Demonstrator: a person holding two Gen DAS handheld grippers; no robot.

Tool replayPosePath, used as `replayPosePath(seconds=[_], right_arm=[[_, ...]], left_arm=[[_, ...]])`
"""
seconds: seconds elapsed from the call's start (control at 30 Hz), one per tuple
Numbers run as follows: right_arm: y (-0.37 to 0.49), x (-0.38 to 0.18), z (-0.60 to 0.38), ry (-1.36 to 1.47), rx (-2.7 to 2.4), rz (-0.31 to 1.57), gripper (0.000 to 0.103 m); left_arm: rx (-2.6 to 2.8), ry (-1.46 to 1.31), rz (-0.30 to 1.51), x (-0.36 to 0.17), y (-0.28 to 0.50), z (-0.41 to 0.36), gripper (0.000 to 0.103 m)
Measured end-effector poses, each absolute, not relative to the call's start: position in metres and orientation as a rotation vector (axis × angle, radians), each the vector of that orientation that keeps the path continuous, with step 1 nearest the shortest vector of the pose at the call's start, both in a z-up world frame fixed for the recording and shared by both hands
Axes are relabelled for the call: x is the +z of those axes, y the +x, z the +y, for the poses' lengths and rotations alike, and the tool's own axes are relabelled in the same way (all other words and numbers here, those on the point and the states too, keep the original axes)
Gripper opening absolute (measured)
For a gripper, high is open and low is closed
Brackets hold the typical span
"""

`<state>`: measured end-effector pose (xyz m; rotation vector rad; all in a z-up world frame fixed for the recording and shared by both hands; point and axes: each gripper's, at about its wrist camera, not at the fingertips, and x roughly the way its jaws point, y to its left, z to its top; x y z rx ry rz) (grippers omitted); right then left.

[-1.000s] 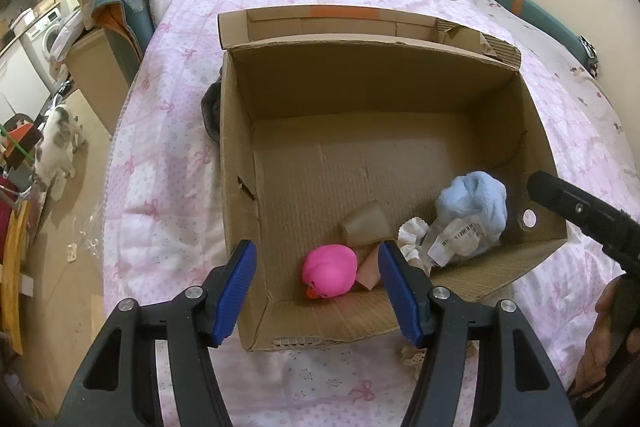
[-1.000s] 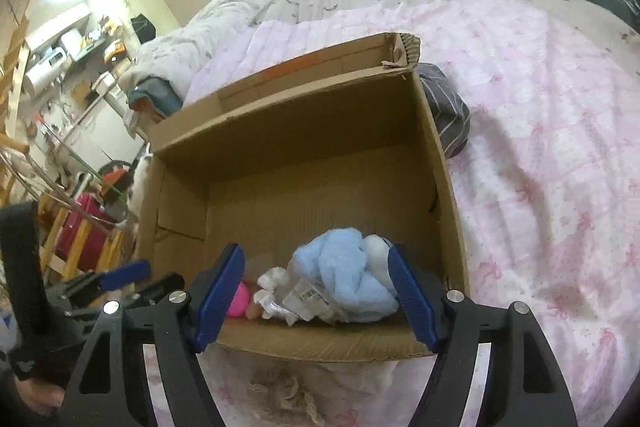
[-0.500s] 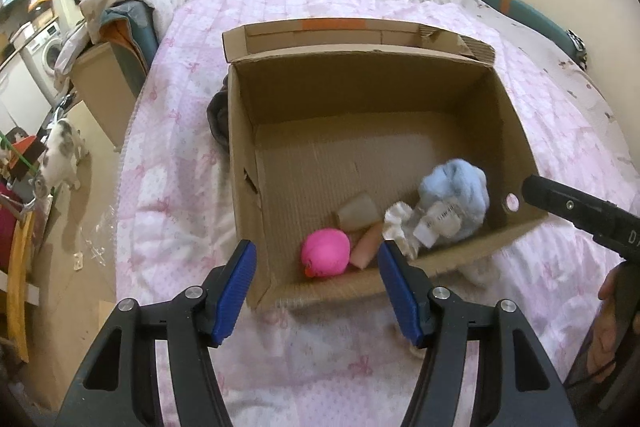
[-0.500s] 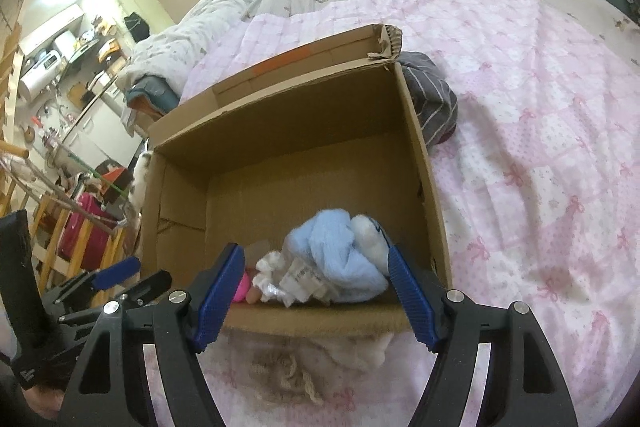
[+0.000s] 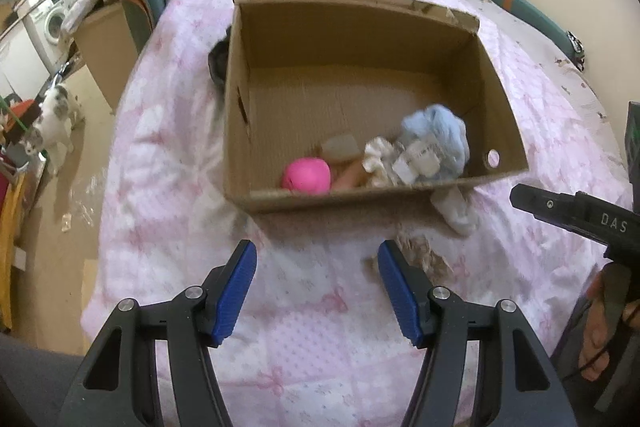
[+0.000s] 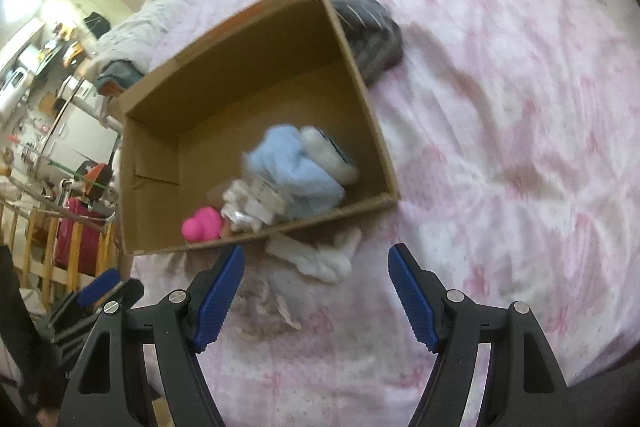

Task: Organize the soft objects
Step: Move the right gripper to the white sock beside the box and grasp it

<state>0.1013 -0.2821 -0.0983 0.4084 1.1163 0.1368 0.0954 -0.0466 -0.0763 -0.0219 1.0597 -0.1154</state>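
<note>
Soft objects partly boxed, partly loose on pink quilt (image 5: 168,155). Cardboard box (image 5: 500,99) ahead of both grippers, open top. Inside, near front wall: light-blue plush (image 5: 438,131), white ruffled cloth with tag (image 5: 384,157), pink round toy (image 5: 306,175). Outside, against box front: white cloth (image 6: 320,257); beige lacy fabric (image 5: 424,255) just beyond right finger of left gripper (image 5: 318,285). Left gripper wide, empty. Right gripper (image 6: 316,295) wide, empty, white cloth just ahead between fingertips.
</note>
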Motion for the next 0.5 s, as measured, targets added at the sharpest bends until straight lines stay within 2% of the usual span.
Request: replayPosePath(seconds=[0.33,0.5], right_arm=[[0.099,-0.118,-0.299,0.487,0.059,1.184,0.078],[0.118,-0.139,-0.279,0.432,0.068,1.255,0.078]], left_arm=[[-0.103,0.034,1.041,-0.079,0.088,-0.051,0.060],[-0.087,-0.005,1.060,-0.083,0.092,-0.041,0.060]])
